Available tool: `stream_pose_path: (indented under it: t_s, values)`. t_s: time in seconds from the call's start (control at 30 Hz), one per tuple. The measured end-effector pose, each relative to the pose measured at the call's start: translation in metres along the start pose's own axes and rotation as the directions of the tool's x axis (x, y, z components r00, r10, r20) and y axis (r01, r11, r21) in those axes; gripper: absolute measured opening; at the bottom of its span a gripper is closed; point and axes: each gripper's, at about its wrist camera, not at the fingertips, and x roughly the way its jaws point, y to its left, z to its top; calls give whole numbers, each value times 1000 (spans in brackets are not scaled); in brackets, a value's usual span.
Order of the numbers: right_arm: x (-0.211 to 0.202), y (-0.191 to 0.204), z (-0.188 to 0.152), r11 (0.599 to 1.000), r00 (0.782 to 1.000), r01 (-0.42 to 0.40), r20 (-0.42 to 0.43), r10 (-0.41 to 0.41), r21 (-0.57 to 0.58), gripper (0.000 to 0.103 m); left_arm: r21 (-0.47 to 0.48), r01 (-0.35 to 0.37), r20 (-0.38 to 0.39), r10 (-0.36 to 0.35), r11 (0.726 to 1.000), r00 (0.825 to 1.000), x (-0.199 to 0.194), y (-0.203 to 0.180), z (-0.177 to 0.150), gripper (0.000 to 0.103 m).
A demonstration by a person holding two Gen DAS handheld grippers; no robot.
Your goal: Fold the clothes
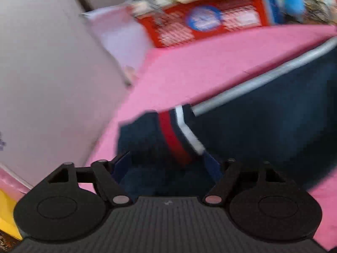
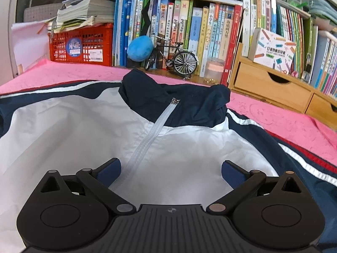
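Observation:
A navy and white zip jacket (image 2: 168, 147) lies front up on a pink cloth-covered table (image 2: 284, 122), collar toward the bookshelf. My right gripper (image 2: 170, 170) is open and empty, hovering over the white chest, with the zipper (image 2: 147, 139) running between its fingers. In the blurred left wrist view, my left gripper (image 1: 166, 166) stands with its fingers either side of the navy sleeve cuff (image 1: 155, 145), which has red and white stripes. The jaws look wide apart around the cuff; whether they pinch it is unclear.
A red crate (image 2: 82, 46) with stacked papers, a row of books (image 2: 200, 27), a model bicycle (image 2: 172, 57), a blue plush ball (image 2: 140, 48) and wooden drawers (image 2: 269, 84) line the table's far edge. A white panel (image 1: 42, 73) stands at the left.

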Motion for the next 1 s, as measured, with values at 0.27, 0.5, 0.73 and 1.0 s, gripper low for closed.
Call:
stream_pose_path:
  t_s: [0.27,0.5,0.73,1.0]
  values:
    - [-1,2,0,1000,1000,15,6,-14,-18,103,-66,-338,-36,336,939,941,-6,79,-26,77]
    - [-2,1,0,1000,1000,11,6,-11,-16,103,-128,-296,-121,281,947,952,-8,88,-42,76]
    - [-19,-23,-1,996,995,91,45,-90,-22,103,-116,184,100,-173,976,980,-57,20,26,85]
    - [-40,-146,-34,908,909,412,-101,-404,77,102,88,641,111,-647,763,755,-75,-122,73,85]
